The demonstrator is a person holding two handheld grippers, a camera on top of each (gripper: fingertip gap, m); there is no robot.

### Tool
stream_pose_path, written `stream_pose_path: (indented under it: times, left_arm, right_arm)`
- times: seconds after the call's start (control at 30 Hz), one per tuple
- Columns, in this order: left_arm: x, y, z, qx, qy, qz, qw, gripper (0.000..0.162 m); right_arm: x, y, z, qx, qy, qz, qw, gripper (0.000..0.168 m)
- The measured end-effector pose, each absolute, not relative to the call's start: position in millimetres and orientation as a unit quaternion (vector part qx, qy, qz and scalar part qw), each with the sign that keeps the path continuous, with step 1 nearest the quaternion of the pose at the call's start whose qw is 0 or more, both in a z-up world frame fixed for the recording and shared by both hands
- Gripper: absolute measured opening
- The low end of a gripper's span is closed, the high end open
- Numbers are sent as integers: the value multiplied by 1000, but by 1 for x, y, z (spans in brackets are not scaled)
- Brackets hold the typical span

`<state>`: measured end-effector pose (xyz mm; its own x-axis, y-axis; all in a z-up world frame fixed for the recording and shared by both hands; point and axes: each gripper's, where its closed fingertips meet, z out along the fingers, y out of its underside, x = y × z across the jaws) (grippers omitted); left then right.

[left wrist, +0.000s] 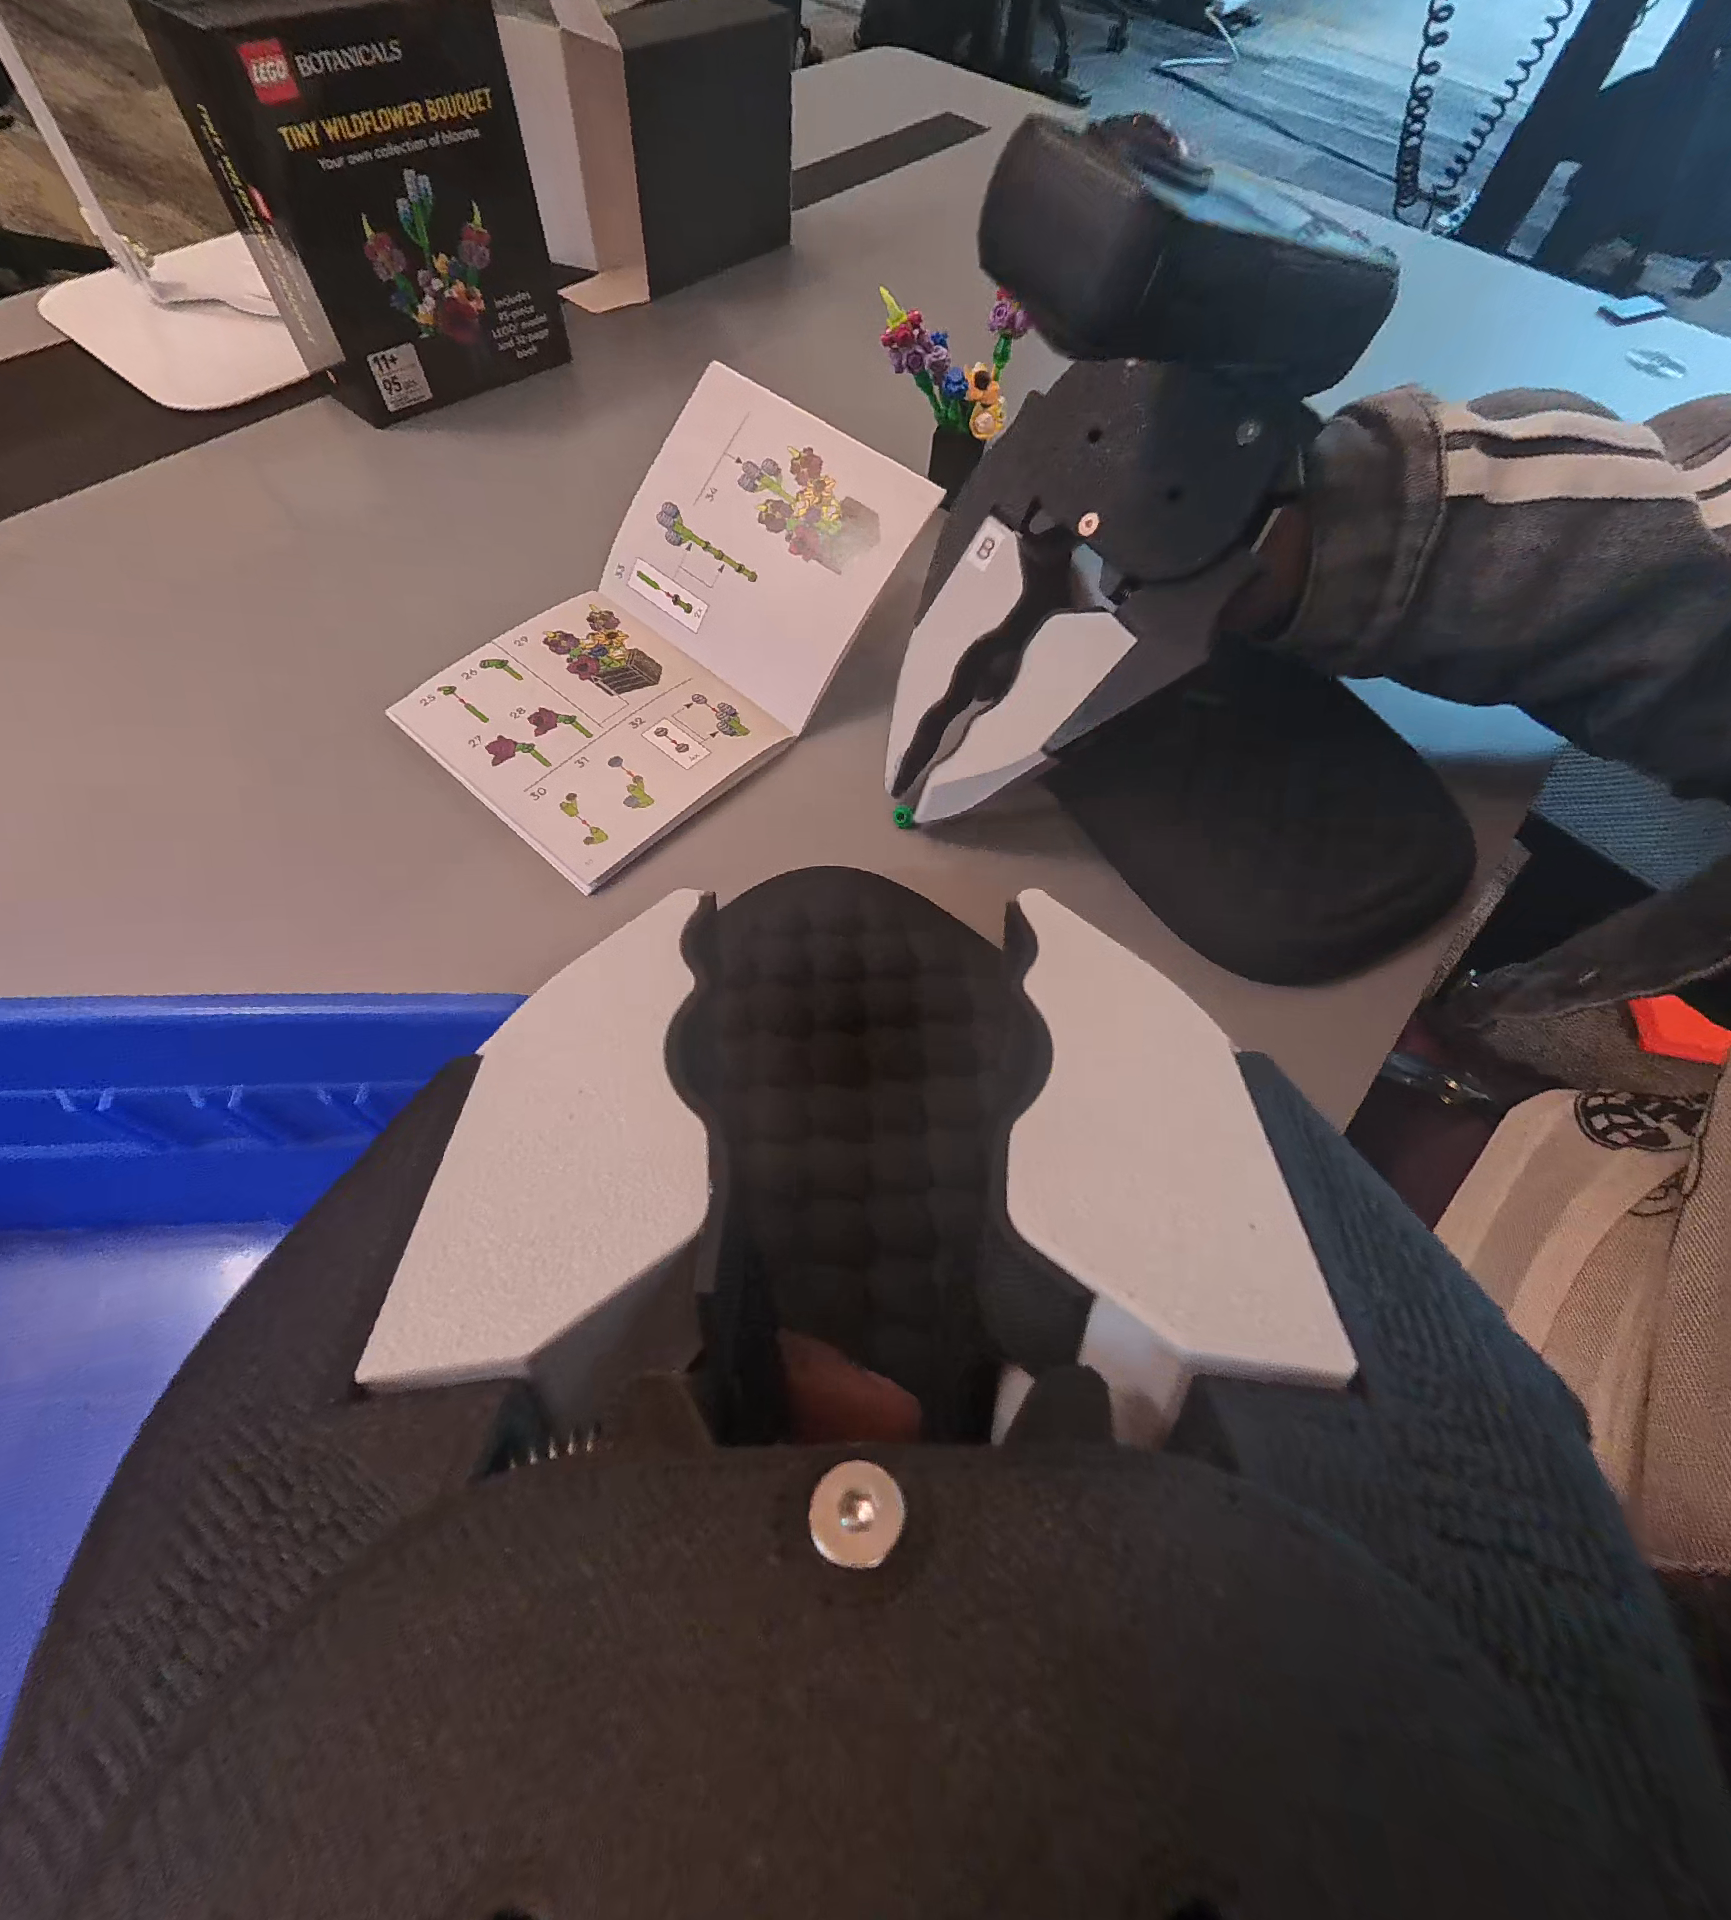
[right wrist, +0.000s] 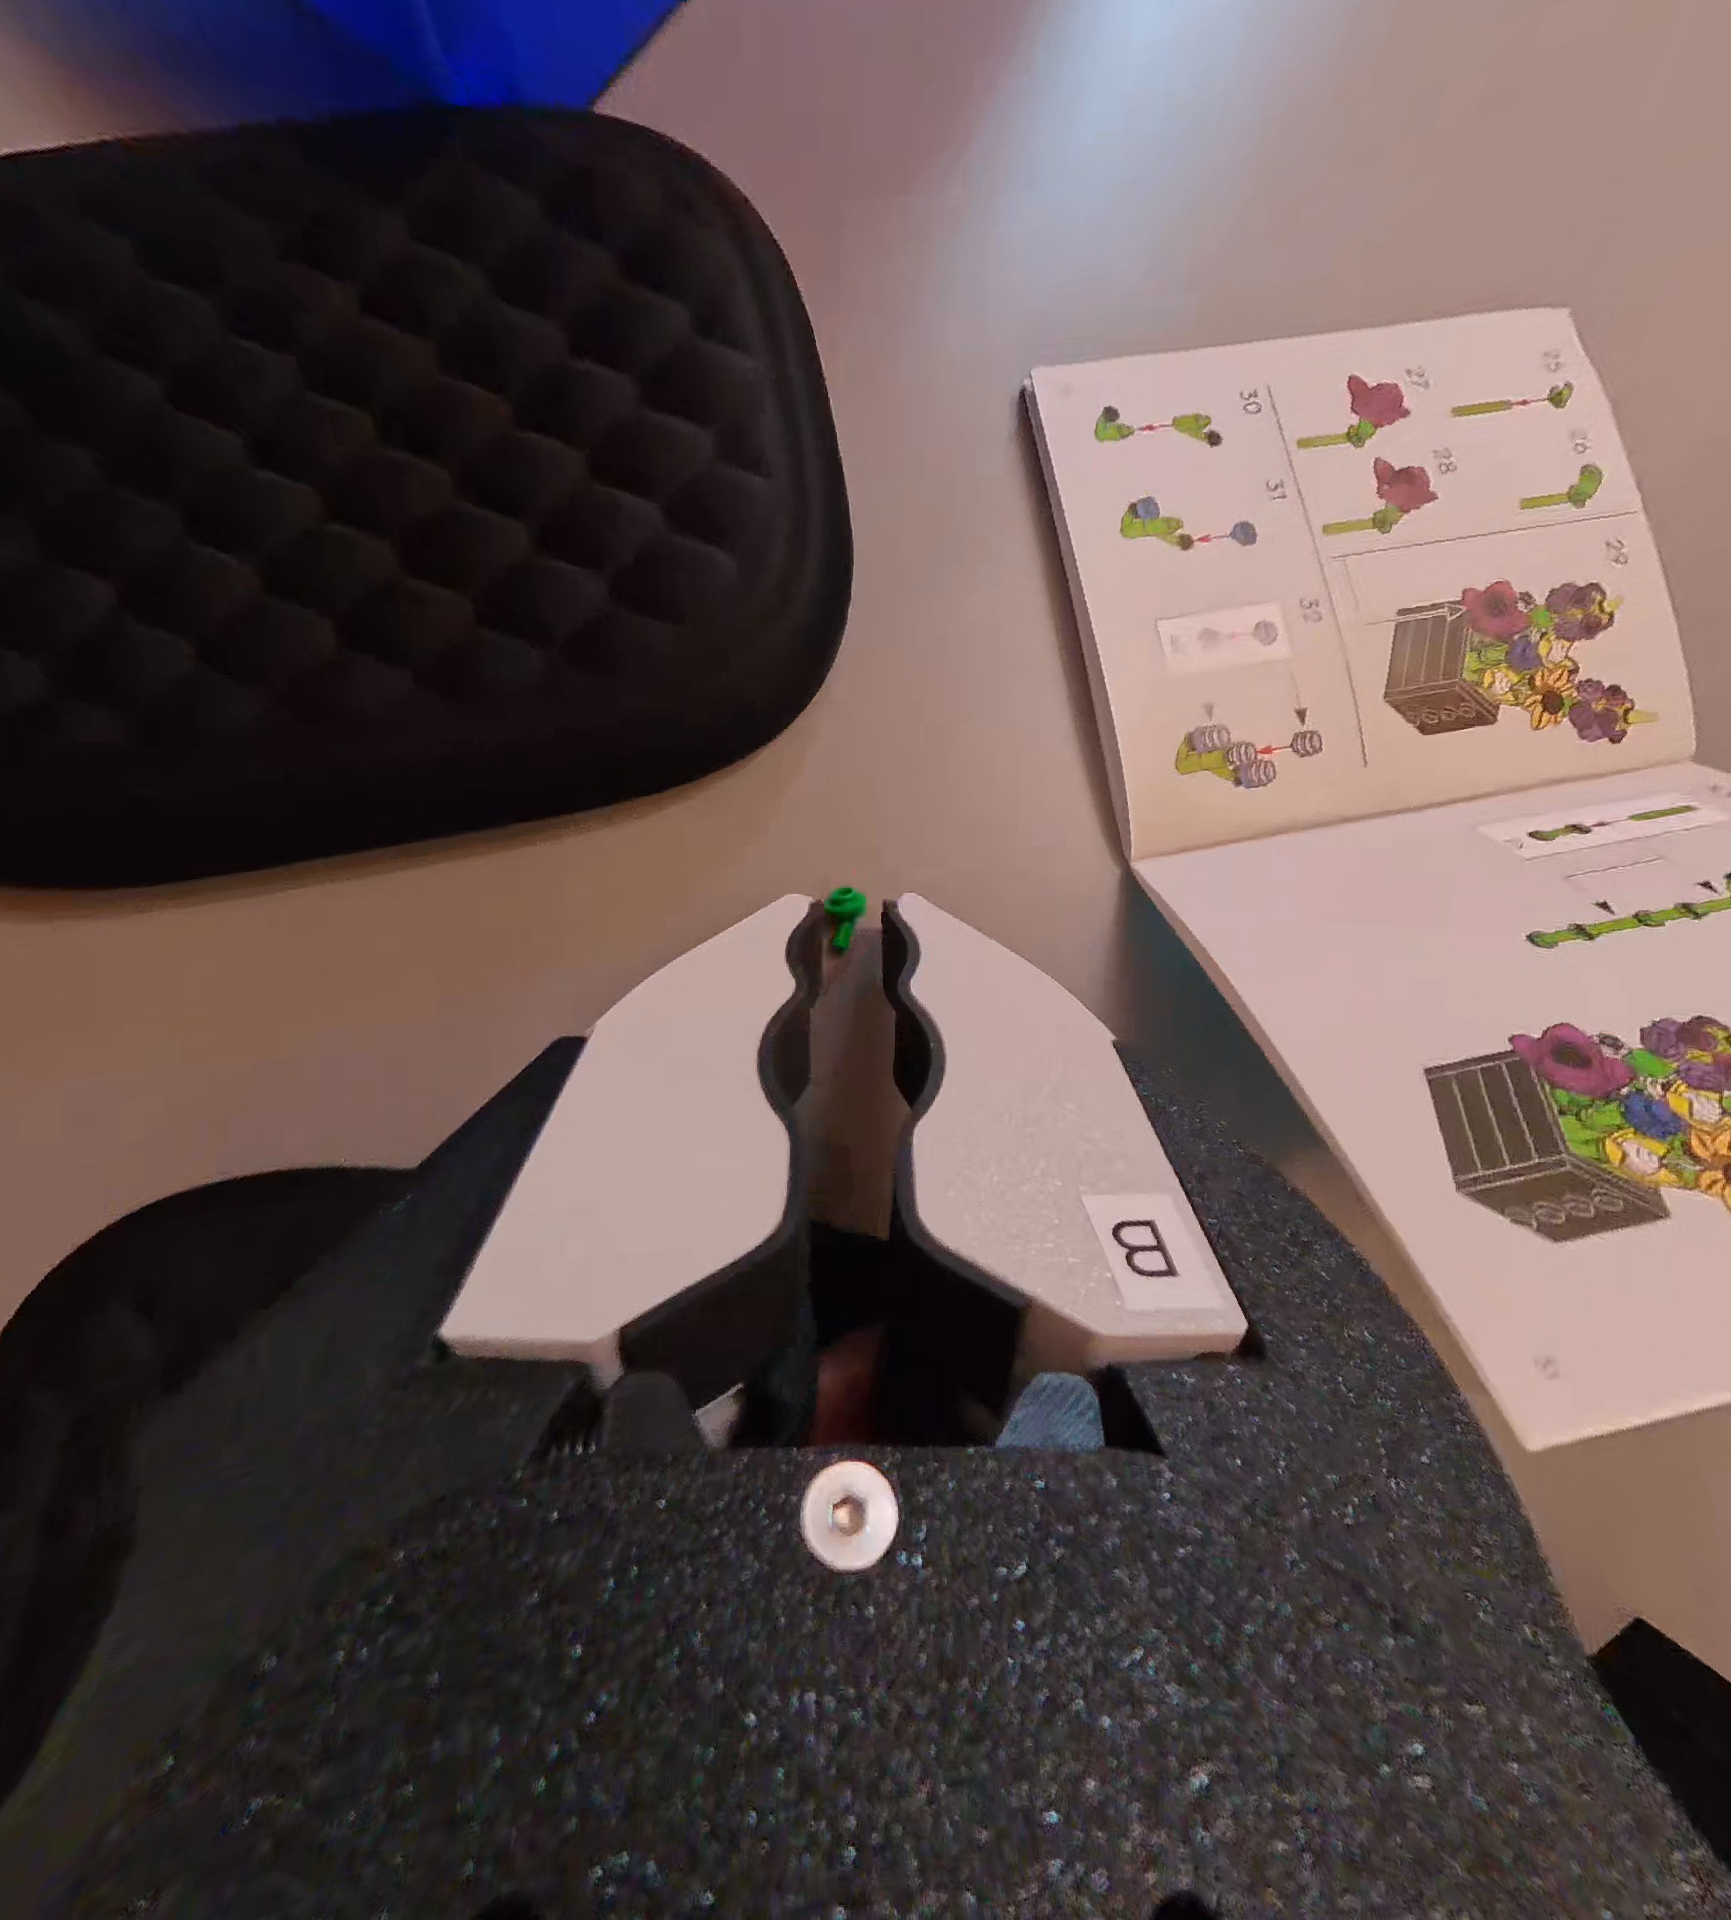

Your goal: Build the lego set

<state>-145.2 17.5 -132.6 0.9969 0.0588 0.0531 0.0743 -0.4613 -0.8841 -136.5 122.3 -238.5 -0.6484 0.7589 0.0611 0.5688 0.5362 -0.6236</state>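
Two grippers work over a grey table (left wrist: 165, 644) whose far edge is crowded and whose right edge drops away beside the person's sleeve (left wrist: 1567, 540). A blue bin (left wrist: 113, 1122) fills the lower left of the left wrist view, its contents cut off by the frame and by the left gripper (left wrist: 856, 914) in front of it. That gripper hangs above the table with its jaws spread wide and nothing between them. Through the gap shows a black egg-crate foam pad (right wrist: 321, 499), which the right wrist view gives almost whole; a second dark pad (right wrist: 92, 1268) lies half hidden under the right tool's body. At the back stands the black set box (left wrist: 373, 208), beside a white stand base (left wrist: 186, 332) and a dark carton, both cropped. The instruction booklet (left wrist: 674, 623) lies open in the middle, its far page lifting off the table. Behind it, the partly built flower bouquet (left wrist: 954, 364) in its black pot is half covered by the right gripper (right wrist: 848, 914). That gripper tips down to the table, jaws drawn nearly together with a narrow gap left, and a tiny green stem piece (right wrist: 845, 914) sits right at the tips; whether they pinch it or only bracket it is hard to make out. Bare table stays free between booklet, pad and bin, and to the left of the booklet
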Motion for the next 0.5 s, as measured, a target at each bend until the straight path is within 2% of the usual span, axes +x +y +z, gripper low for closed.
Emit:
stream_pose_path:
  times: [0.2,0.37,0.5]
  left_arm:
    - [-147,20,-135,-853,-40,-17,519,53]
    - [-152,17,-131,-846,-46,-5,531,52]
    - [-158,15,-131,-840,-55,0,539,52]
  right_arm:
    - [-135,124,-236,-384,-859,295,164,6]
    - [-107,168,-201,-462,-803,319,202,6]
    - [-66,205,-199,-546,-760,290,201,6]
